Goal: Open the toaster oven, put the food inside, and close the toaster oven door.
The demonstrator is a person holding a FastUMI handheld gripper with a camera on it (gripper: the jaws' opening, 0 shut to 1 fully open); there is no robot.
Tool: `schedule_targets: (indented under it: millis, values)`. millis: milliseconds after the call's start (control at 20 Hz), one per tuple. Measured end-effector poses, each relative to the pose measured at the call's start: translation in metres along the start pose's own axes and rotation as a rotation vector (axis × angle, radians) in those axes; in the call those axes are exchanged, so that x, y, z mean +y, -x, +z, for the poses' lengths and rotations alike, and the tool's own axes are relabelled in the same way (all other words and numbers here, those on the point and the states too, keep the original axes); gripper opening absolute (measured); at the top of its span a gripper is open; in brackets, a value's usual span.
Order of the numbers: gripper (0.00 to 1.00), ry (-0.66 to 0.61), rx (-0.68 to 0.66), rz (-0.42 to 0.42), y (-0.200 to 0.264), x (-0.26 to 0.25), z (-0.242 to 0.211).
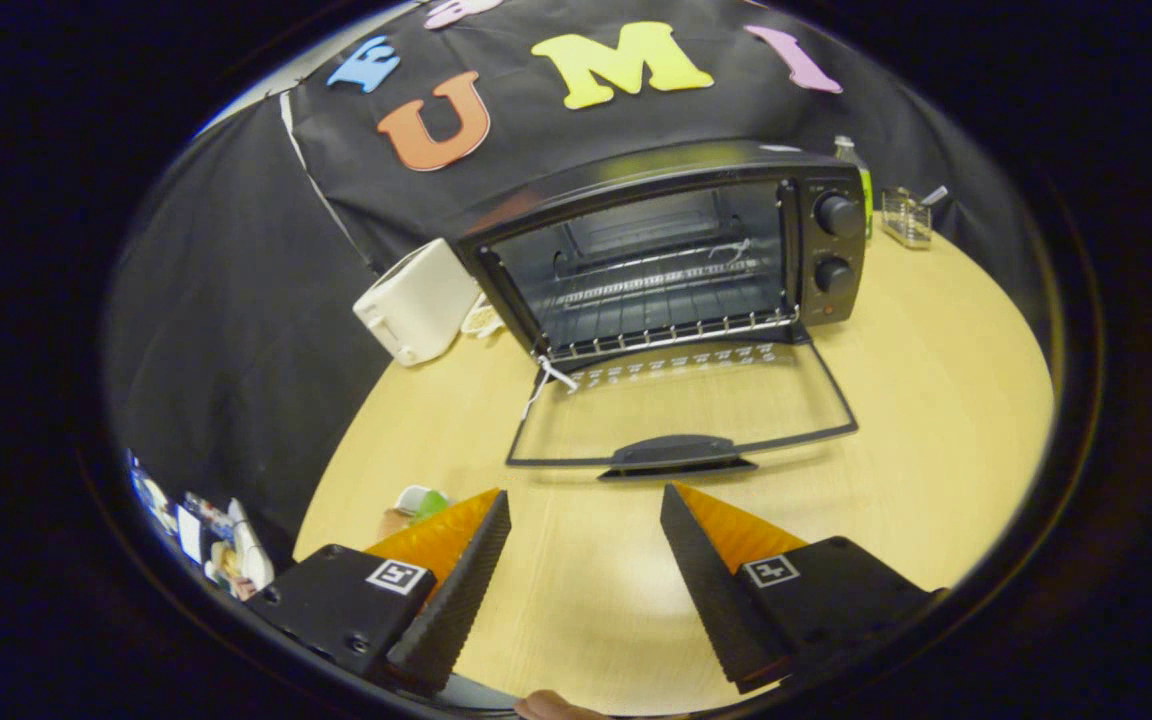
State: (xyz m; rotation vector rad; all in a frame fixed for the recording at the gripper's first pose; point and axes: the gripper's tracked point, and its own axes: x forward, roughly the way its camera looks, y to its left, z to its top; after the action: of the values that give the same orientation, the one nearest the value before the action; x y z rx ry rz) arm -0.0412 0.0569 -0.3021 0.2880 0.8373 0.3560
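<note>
The black toaster oven [676, 250] stands at the back of the round wooden table [936, 400]. Its glass door [681, 405] lies folded down flat toward me, with the handle [676, 452] at its near edge. Inside, the wire rack [656, 300] is bare. My gripper [586, 500] is open, its two black fingers spread wide, with only tabletop between them. The fingertips hover just short of the door handle. A small green and white item [421, 500], possibly the food, lies partly hidden behind the left finger [466, 570].
A white toaster [416, 300] stands to the left of the oven. Behind the oven on the right are a green bottle [851, 160] and a small clear container [906, 215]. Off the table's left edge, assorted items [206, 530] lie lower down.
</note>
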Motion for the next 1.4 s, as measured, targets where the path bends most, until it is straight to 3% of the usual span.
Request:
schedule_targets:
  millis: [100, 300, 500, 850, 1100, 1400]
  values:
    - [0.97, -0.066, 0.079, 0.105, 0.003, 0.028, -0.011]
    - [0.93, -0.098, 0.183, 0.166, 0.0, 0.047, -0.028]
    - [0.89, -0.134, 0.261, 0.302, 0.002, 0.084, -0.047]
    - [0.76, -0.056, 0.317, 0.282, -0.008, 0.099, -0.066]
    - [0.44, -0.078, 0.316, 0.259, -0.013, 0.097, -0.068]
    - [0.35, -0.054, 0.317, 0.296, 0.0, 0.104, -0.066]
